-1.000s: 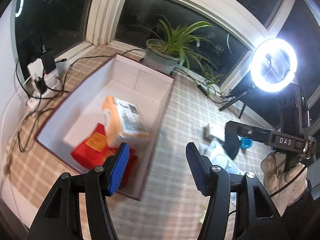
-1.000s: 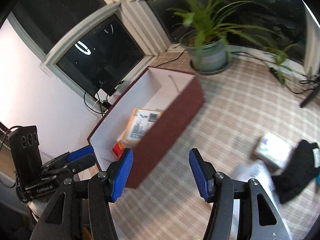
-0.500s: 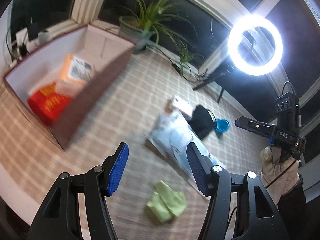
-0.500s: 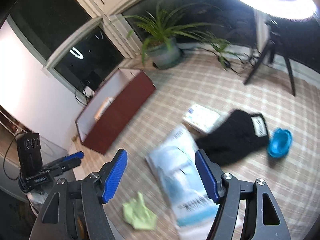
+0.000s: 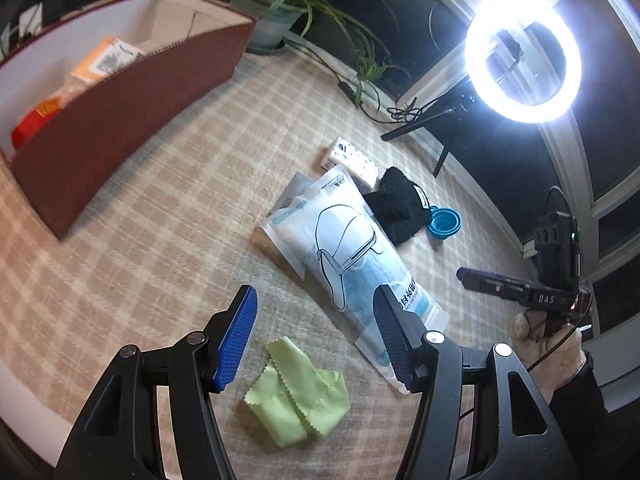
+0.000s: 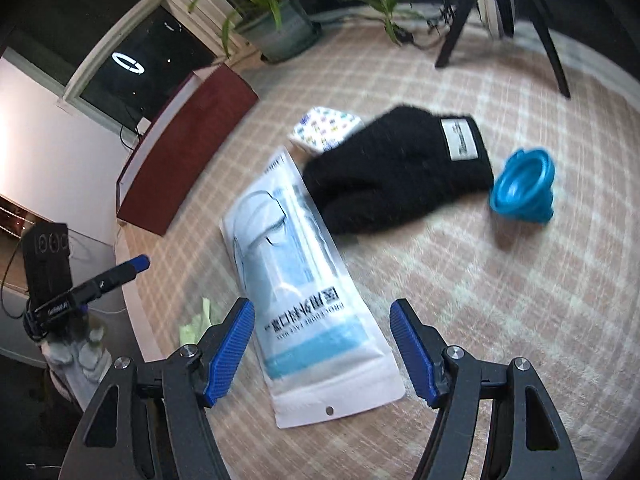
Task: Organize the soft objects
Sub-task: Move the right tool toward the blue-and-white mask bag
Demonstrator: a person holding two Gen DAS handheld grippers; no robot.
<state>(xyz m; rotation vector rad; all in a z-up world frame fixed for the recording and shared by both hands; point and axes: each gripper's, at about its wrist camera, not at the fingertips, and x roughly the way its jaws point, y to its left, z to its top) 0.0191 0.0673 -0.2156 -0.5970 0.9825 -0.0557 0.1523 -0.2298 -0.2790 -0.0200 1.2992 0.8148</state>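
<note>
My left gripper (image 5: 314, 298) hangs open and empty over the checked mat, just above a crumpled green cloth (image 5: 298, 402). My right gripper (image 6: 322, 308) is open too, its blue pads either side of the lower end of a white-and-blue face mask pack (image 6: 296, 280) without touching it. Beyond the pack lie a black fuzzy glove (image 6: 396, 168), a patterned tissue pack (image 6: 324, 128) and a blue collapsible cup (image 6: 524, 188). The dark red box (image 5: 120, 112) at the left holds an orange packet (image 5: 102, 60) and a red packet (image 5: 30, 128).
A potted plant (image 5: 272, 20) stands behind the box by the window. A lit ring light (image 5: 522, 60) on a tripod stands at the back right, with cables on the floor. The person's gloved hand (image 5: 556, 356) holds the other gripper at the right.
Both grippers have swung away from the red box and come down over the loose items on the mat. The right jaws stand wider than a second ago.
</note>
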